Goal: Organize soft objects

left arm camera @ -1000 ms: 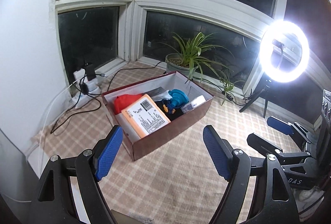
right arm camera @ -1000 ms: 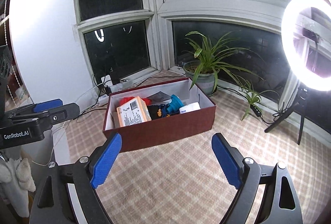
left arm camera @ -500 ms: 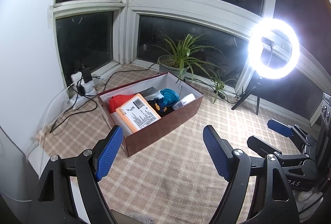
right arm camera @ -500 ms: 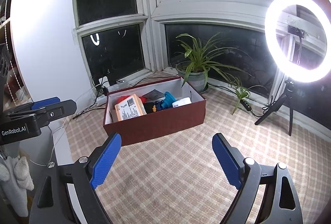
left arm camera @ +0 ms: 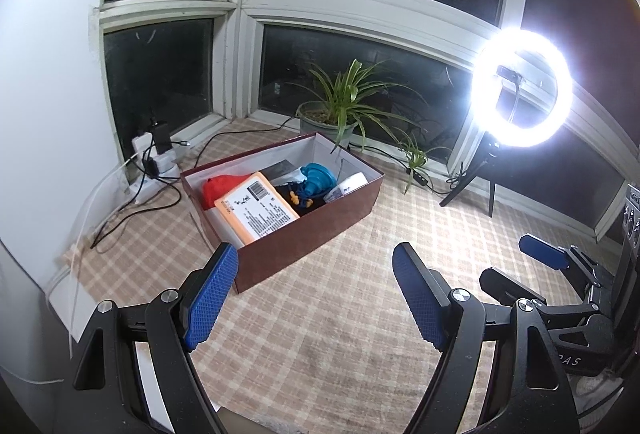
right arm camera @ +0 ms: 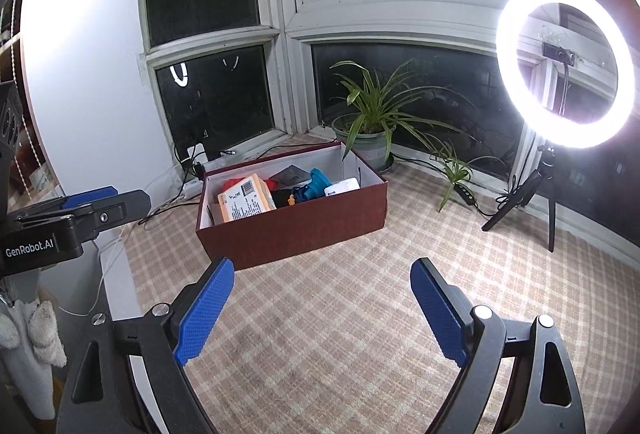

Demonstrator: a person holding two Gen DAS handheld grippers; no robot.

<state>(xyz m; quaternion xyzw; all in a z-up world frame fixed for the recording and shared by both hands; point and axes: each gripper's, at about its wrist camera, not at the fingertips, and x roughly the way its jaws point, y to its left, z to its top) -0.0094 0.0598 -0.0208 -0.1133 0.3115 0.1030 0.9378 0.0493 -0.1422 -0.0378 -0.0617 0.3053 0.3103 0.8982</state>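
A dark red box (left arm camera: 316,230) (right arm camera: 296,230) stands open on the checked cloth. Inside lie an orange labelled packet (left arm camera: 256,207) (right arm camera: 245,198), a red soft item (left arm camera: 216,187), a teal soft toy (left arm camera: 318,179) (right arm camera: 316,185), a small dark item with orange bits (left arm camera: 300,199) and a white item (left arm camera: 346,185) (right arm camera: 342,187). My left gripper (left arm camera: 314,298) is open and empty, in front of the box. My right gripper (right arm camera: 322,308) is open and empty, also short of the box. The right gripper shows at the right edge of the left wrist view (left arm camera: 536,266).
A potted plant (left arm camera: 340,113) (right arm camera: 368,121) stands behind the box by the dark windows. A lit ring light on a tripod (left arm camera: 520,93) (right arm camera: 564,65) stands at the right. A power strip with cables (left arm camera: 154,161) lies at the back left beside the white wall.
Both grippers have pulled back and away from the box, so it looks smaller and more of the cloth shows. Both stay open and empty.
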